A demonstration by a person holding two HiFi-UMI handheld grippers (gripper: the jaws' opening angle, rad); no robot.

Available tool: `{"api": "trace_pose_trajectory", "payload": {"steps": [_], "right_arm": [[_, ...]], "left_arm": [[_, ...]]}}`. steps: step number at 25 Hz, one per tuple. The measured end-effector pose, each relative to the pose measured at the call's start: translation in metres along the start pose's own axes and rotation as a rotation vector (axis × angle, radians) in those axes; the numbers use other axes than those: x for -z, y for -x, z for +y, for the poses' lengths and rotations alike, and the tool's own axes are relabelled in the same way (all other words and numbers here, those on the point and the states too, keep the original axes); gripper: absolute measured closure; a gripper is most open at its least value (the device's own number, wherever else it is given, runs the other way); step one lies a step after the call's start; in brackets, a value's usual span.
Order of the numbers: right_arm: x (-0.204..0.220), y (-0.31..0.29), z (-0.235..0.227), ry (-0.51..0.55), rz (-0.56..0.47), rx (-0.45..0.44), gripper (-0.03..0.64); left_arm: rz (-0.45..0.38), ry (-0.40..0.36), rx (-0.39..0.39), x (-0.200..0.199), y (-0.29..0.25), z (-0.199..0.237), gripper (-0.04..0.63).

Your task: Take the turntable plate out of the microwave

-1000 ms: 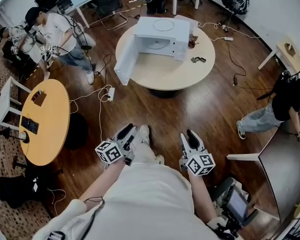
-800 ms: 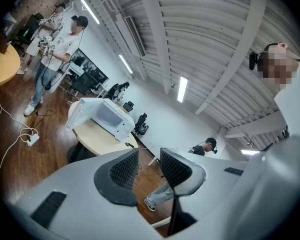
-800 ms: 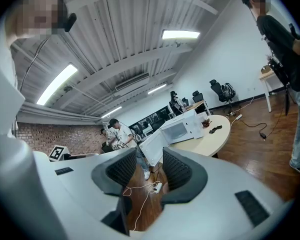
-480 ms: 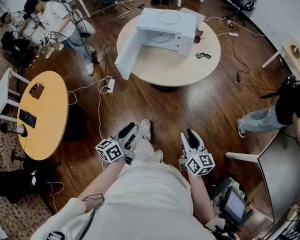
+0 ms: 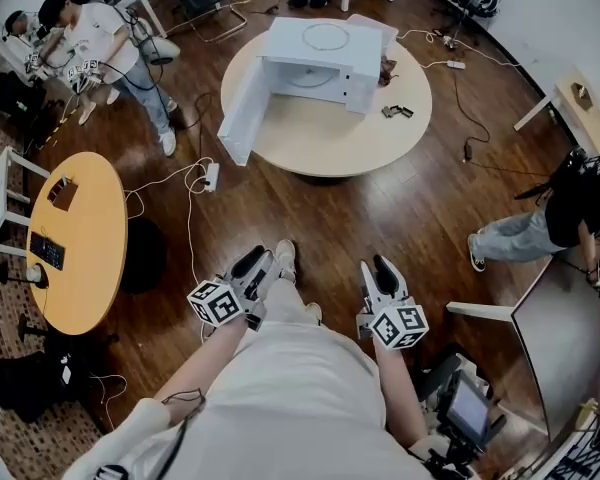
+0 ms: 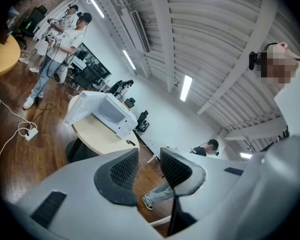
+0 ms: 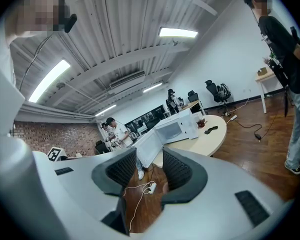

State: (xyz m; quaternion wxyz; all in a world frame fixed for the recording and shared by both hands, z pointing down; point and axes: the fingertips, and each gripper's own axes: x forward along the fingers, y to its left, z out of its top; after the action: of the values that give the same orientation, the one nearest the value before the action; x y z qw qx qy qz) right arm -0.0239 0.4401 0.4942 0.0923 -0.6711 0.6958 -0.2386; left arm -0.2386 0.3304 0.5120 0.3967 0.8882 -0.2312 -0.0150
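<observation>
Two pairs of tongs hung low in front of the person carrying them, above the wooden floor (image 5: 330,218) and well apart from the work. The left tongs (image 5: 257,264) had their ribbed pads spread, with only floor and the far room showing in the gap. The right tongs (image 5: 377,268) stood spread likewise, pinching nothing. In the right gripper view a white cable and a power strip (image 5: 211,176) on the floor showed between their pads. Both pointed toward the round counter (image 5: 380,143) across the room. On that counter sat the white microwave (image 5: 315,63), its door (image 5: 242,123) swung fully open to the left in the head view. The turntable plate (image 5: 305,76) lay inside the open cavity, seen only as a pale disc on its floor. A thin pale ring (image 5: 326,36) showed on the microwave's top, and a small dark object (image 5: 397,112) lay on the counter just right of the oven. A yellow counter (image 5: 80,258) stood to the left, with one person (image 5: 95,43) beyond it near the wall and another person (image 5: 570,208) at the right edge.
</observation>
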Motion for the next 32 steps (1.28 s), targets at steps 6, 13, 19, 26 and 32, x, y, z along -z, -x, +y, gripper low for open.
{"api": "trace_pose_trajectory", "payload": {"steps": [6,13,19,26,32], "right_arm": [[-0.016,-0.018,-0.016,-0.018,-0.026,0.04,0.46],[-0.033,-0.054,-0.037,-0.014,-0.038,0.058,0.46],[-0.055,-0.1,-0.045,-0.015,-0.057,0.066,0.46],[-0.088,-0.157,-0.053,-0.002,-0.072,0.08,0.46],[-0.101,-0.202,-0.052,-0.002,-0.051,0.081,0.46]], "left_arm": [[0.023,0.007,0.033,-0.011,-0.032,0.001,0.468],[0.029,-0.003,0.055,-0.037,-0.073,0.022,0.468],[0.021,-0.012,0.066,-0.079,-0.109,0.046,0.468],[0.03,-0.022,0.102,-0.127,-0.157,0.065,0.468],[0.043,-0.019,0.111,-0.164,-0.185,0.085,0.468]]}}
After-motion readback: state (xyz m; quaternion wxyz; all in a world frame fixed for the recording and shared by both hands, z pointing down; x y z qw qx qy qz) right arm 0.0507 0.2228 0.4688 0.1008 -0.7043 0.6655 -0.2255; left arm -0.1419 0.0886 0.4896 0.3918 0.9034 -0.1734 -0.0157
